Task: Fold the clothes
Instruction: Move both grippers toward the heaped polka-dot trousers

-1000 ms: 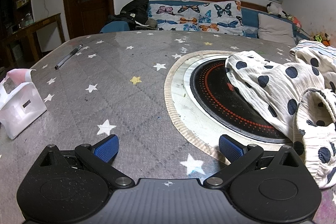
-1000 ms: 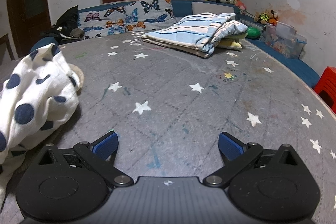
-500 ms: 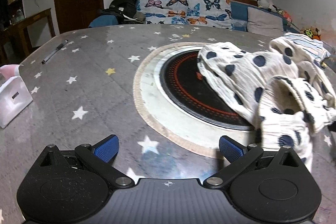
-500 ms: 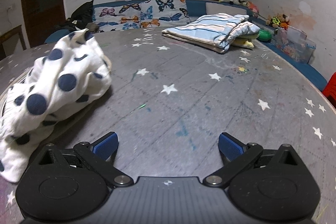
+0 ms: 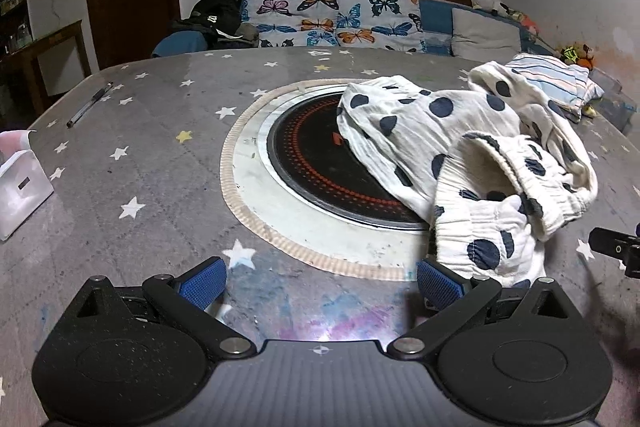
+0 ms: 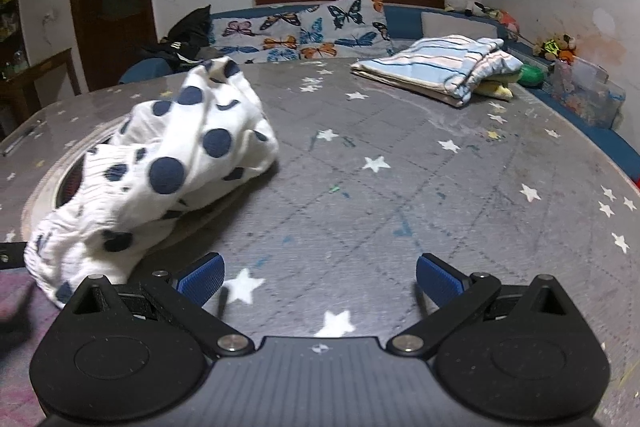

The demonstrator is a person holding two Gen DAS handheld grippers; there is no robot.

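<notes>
Crumpled, the polka-dot garment [image 5: 460, 155] lies heaped half over the round black hob [image 5: 320, 163] on the star-print table [image 5: 140, 155], so spreading it flat seems the step in hand. Both the left gripper [image 5: 320, 281] and right gripper [image 6: 320, 277] gape empty; next, each needs a hem. Only the right view shows the folded striped clothes [image 6: 436, 69] fully.

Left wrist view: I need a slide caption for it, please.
Open left gripper nears crumpled polka-dot garment lying partly over the table's round cooktop.
</notes>
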